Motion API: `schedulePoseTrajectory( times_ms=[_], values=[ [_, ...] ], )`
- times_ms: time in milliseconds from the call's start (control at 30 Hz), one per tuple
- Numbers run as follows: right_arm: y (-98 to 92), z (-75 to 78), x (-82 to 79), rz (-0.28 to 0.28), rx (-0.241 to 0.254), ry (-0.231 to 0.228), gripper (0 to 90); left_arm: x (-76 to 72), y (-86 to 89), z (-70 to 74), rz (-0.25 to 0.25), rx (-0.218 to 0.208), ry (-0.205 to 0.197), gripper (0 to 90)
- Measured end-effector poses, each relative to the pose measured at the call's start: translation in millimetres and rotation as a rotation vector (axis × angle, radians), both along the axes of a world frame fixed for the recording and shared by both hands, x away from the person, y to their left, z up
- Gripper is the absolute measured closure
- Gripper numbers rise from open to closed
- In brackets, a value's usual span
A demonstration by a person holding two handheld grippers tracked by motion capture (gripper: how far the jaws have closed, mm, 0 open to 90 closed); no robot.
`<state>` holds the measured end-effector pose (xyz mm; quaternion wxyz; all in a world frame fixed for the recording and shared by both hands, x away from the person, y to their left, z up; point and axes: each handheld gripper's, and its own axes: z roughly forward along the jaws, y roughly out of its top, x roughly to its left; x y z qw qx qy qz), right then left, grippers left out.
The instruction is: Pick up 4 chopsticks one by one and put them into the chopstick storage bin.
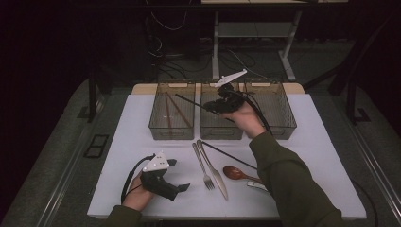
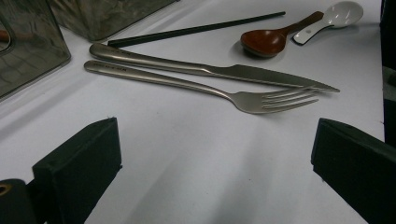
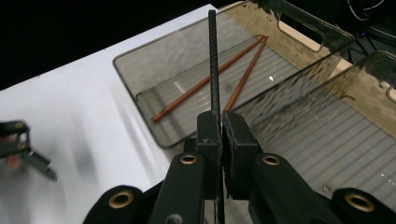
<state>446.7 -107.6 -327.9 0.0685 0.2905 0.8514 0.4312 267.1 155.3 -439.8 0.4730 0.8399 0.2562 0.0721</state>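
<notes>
A black chopstick [image 3: 213,65] is being gripped by the right gripper [image 1: 215,105], whose jaws are clenched on it near one end; in the right gripper view the stick is seen running straight out from between the pads toward twelve o'clock. In the high view the chopstick is being held above the middle bin [image 1: 220,131], with its long axis pointing toward ten o'clock, so that its free tip is hanging over the left bin [image 1: 171,132]. That left bin, already holding two reddish-brown chopsticks [image 3: 219,77], is lying at about nine o'clock from the gripper, just beside it.

The coming move is judged to turn on this relation: the stick is being carried slantwise across the bin's long side, and some turning of the wrist is probably being called for so that it can be laid in lengthwise beside the pair.

The left gripper [image 1: 178,175] is being rested on the table [image 1: 123,142] at seven o'clock, jaws released and empty, well apart from the bins. A second black chopstick [image 1: 229,155] is lying on the table beside the knife [image 1: 213,169] and fork [image 1: 203,166].
</notes>
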Motion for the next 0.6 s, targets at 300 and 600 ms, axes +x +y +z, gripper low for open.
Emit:
schedulePoseTrajectory(
  times_ms=[300, 600],
  values=[
    [39.2, -8.0, 19.2, -0.030, -0.046, 0.016, 85.8, -0.1, 0.8, 0.8, -0.004, -0.006, -0.002, 0.4],
    [72.2, -22.0, 38.5, -0.069, -0.097, 0.029, 85.7, -0.4, 0.1, 1.9, -0.013, -0.020, -0.003, 0.4]
  ],
)
